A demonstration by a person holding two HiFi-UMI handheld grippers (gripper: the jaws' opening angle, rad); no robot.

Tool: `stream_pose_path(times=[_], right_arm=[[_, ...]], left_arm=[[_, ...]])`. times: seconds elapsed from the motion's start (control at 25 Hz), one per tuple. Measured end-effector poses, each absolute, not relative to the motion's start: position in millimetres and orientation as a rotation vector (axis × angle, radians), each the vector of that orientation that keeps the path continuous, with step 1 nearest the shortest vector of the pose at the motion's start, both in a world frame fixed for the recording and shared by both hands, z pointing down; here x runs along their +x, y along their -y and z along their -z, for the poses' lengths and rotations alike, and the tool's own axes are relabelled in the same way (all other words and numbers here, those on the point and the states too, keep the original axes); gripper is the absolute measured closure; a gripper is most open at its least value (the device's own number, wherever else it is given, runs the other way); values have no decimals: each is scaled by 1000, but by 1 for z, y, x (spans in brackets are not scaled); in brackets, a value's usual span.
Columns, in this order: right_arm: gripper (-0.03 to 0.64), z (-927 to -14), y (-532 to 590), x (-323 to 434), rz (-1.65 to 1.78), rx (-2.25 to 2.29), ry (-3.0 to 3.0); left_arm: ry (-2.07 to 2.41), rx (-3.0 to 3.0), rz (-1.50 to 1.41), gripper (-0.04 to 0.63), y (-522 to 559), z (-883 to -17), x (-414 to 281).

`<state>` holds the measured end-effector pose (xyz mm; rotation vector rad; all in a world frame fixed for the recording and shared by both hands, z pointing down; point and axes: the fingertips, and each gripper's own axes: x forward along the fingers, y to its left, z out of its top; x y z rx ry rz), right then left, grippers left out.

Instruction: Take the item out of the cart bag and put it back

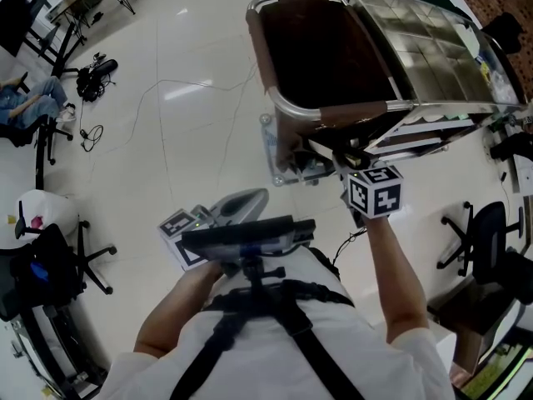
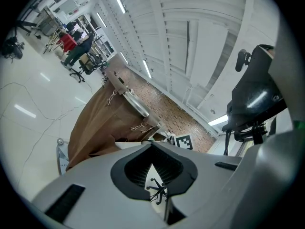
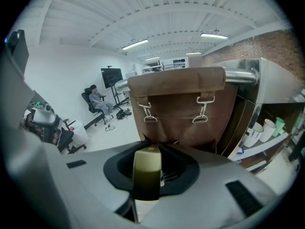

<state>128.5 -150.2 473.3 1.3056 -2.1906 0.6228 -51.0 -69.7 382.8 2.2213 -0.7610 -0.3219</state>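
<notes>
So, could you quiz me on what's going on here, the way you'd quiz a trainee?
1. True or false: the right tool is empty.
2. The bag is: A blue, B brown, C white?
3. Fill in: the greenish item is ___ the bag (inside/outside).

Key: 1 false, it grips the item; 2 B; 3 outside.
</notes>
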Motion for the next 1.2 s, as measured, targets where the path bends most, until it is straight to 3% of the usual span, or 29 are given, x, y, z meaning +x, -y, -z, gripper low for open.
stream_pose_path(times=[1.2], right_arm=[[541, -528, 181, 121, -680, 1234, 2075]], left_arm=[[799, 2203, 329, 594, 79, -389, -60]])
